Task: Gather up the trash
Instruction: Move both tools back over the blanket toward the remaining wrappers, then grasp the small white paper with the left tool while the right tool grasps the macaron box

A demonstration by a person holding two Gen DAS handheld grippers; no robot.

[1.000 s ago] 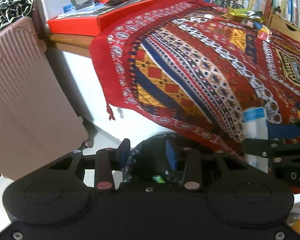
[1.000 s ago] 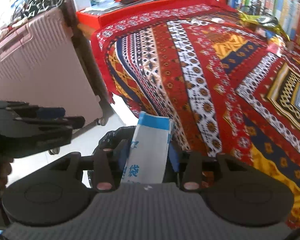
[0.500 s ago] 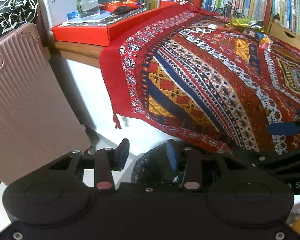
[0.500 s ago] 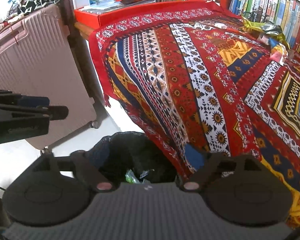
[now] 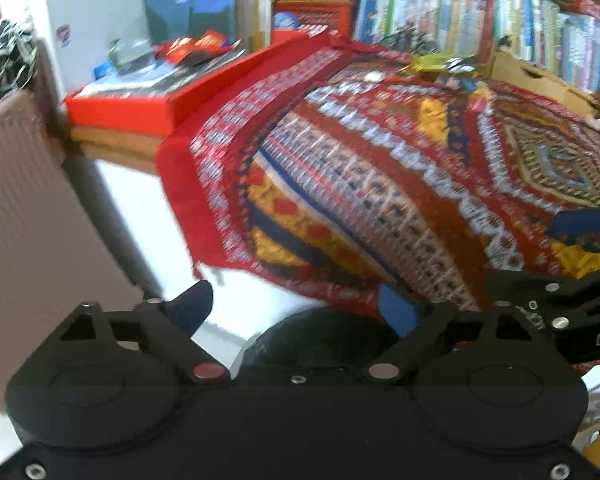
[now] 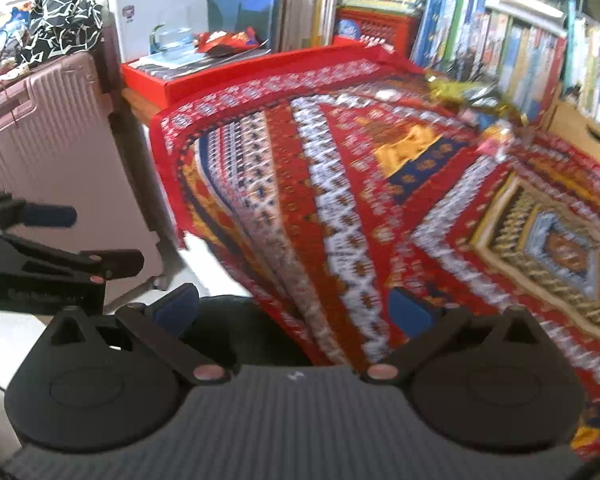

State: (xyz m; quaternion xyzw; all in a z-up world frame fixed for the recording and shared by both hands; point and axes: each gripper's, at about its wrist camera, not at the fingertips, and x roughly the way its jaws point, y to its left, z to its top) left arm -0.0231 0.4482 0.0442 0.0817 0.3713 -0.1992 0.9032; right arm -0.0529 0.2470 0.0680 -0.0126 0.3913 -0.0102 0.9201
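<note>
Right wrist only: black patterned bag (image 6: 66, 20) atop suitcase (image 6: 56, 152).

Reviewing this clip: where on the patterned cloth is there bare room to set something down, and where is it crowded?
The patterned cloth lies bare from its near edge up through the middle. Crowded: the far edge by the bookshelf, where wrappers pile, and the red box, stacked with items.

Red geometric-patterned cloth (image 6: 340, 184), pink suitcase (image 6: 56, 128)
</note>
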